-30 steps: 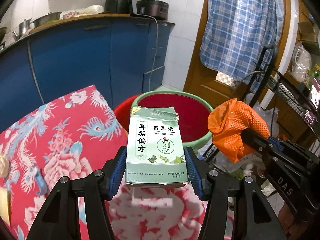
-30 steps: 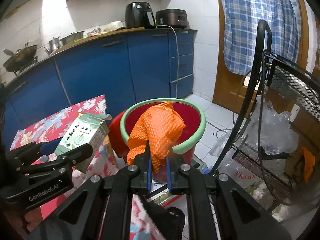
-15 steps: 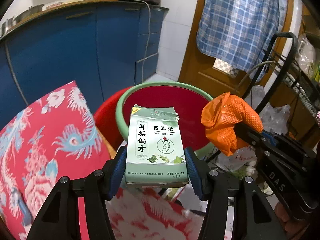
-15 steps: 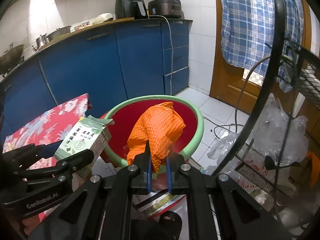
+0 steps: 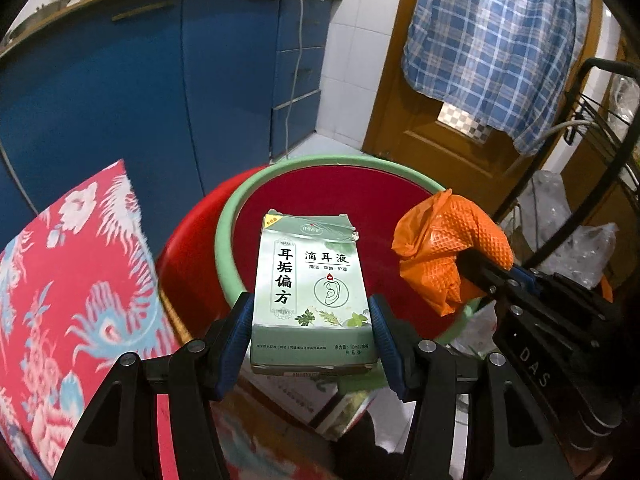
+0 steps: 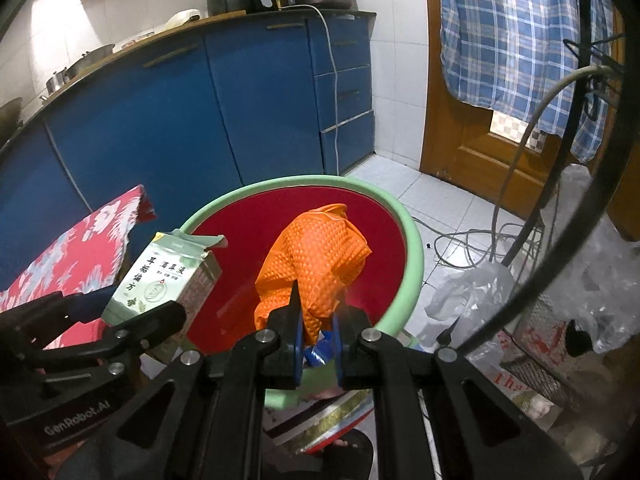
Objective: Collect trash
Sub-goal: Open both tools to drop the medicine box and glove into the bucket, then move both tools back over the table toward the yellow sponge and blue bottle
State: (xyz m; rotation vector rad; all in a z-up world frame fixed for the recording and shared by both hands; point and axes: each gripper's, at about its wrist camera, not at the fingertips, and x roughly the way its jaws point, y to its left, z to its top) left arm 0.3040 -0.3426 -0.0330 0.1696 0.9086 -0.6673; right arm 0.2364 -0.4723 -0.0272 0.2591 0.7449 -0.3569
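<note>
My left gripper (image 5: 312, 332) is shut on a pale green medicine box (image 5: 312, 280) with a torn top flap, held over the near rim of a red bin with a green rim (image 5: 228, 232). The box also shows in the right wrist view (image 6: 164, 276). My right gripper (image 6: 316, 332) is shut on a crumpled orange textured glove (image 6: 316, 256), held over the bin's opening (image 6: 412, 248). The glove also shows at the right of the left wrist view (image 5: 448, 248).
A table with a red floral cloth (image 5: 68, 280) lies to the left. Blue kitchen cabinets (image 6: 180, 120) stand behind. A black wire rack (image 6: 560, 200) with plastic bags (image 6: 472, 292) stands right of the bin. A wooden door with a plaid cloth (image 5: 492, 40) is behind.
Both grippers have moved forward off the table and now hang over the bin, still holding the box and the glove.
</note>
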